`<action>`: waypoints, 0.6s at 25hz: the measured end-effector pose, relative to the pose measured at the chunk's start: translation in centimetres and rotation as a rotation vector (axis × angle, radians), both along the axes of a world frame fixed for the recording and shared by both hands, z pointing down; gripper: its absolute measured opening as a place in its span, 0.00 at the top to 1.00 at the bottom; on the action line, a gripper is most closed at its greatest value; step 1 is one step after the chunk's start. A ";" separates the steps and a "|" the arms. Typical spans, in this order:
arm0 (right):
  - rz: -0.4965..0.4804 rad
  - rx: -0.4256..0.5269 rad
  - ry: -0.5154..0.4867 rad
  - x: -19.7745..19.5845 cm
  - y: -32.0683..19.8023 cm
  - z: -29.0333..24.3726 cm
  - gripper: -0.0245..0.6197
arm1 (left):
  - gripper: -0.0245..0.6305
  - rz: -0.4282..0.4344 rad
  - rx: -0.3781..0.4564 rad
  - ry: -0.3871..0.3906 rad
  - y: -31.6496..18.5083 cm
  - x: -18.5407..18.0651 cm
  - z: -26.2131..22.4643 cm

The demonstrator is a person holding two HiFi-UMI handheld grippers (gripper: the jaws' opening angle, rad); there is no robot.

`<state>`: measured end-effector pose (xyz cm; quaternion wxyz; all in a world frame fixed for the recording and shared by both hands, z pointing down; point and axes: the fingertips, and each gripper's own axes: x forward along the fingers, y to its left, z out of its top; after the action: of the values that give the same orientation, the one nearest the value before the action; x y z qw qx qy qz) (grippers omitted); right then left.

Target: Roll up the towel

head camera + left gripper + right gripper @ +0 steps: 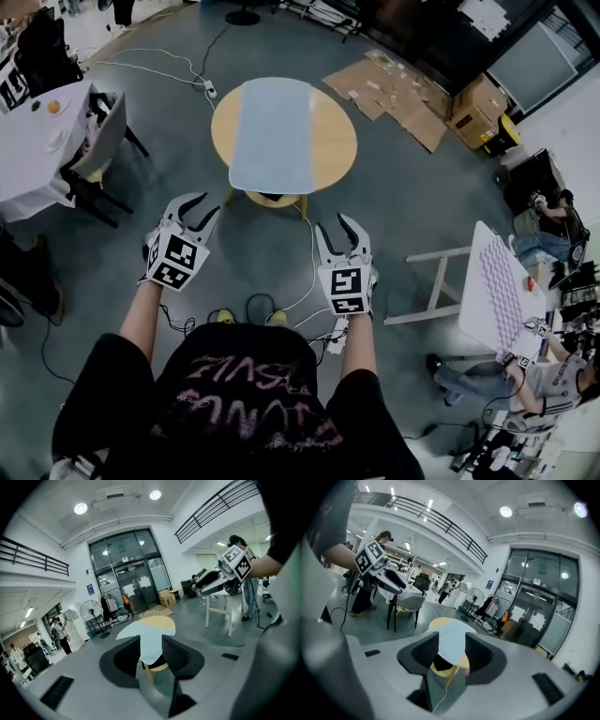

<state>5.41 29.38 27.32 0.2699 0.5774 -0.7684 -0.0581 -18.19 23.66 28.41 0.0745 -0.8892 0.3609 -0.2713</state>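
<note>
Your left gripper [199, 208] and right gripper [337, 228] both hang with jaws apart and empty, well short of the round bench [337, 141]. There the pale blue towel [272, 131] lies flat, unrolled, across its middle.

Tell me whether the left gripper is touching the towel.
Apart. The head view shows the left gripper short of the round table, a clear gap before the towel.

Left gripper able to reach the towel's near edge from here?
Probably yes, once it moves forward. The left gripper is open, empty and short of the table; nothing stands between it and the towel lying flat there.
</note>
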 end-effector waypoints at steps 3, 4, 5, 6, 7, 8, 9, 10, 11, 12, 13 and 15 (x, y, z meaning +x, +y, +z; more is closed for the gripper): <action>0.002 -0.016 0.026 -1.0 -0.2 0.7 0.68 | 0.74 0.040 0.002 -0.033 -0.3 -0.3 0.8; 0.005 -0.027 0.028 -1.2 -0.3 1.1 0.68 | 0.74 0.049 0.000 -0.042 -0.4 -0.3 1.0; 0.007 -0.038 0.030 -1.3 -0.3 1.5 0.68 | 0.74 0.057 -0.003 -0.048 -0.4 -0.2 1.3; 0.006 -0.047 0.033 -1.4 -0.4 1.8 0.68 | 0.74 0.063 -0.007 -0.052 -0.6 -0.1 1.5; 0.000 -0.054 0.039 -1.4 -0.7 2.1 0.68 | 0.74 0.069 -0.011 -0.055 -0.8 0.1 1.7; -0.006 -0.061 0.048 -1.5 -1.1 2.4 0.68 | 0.74 0.076 -0.015 -0.059 -1.1 0.4 2.0; -0.012 -0.069 0.057 -1.5 -1.5 2.7 0.68 | 0.74 0.082 -0.022 -0.064 -1.4 0.6 2.3; -0.017 -0.077 0.066 -1.4 -1.9 3.1 0.68 | 0.74 0.089 -0.029 -0.070 -1.7 0.9 2.8; -0.022 -0.085 0.073 -1.4 -2.4 3.6 0.68 | 0.74 0.095 -0.037 -0.078 -2.1 1.2 3.3; -0.028 -0.092 0.076 -1.3 -2.9 4.0 0.68 | 0.74 0.102 -0.044 -0.086 -2.4 1.6 3.8; -0.033 -0.100 0.077 -1.1 -3.5 4.4 0.68 | 0.74 0.108 -0.052 -0.095 -2.9 2.0 4.3; -0.042 -0.117 0.070 -0.7 -4.9 5.3 0.68 | 0.74 0.113 -0.071 -0.111 -4.0 2.7 5.4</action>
<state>4.72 24.53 32.66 0.3287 0.5419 -0.7725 -0.0391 -15.47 19.69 33.77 0.0782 -0.8938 0.2956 -0.3280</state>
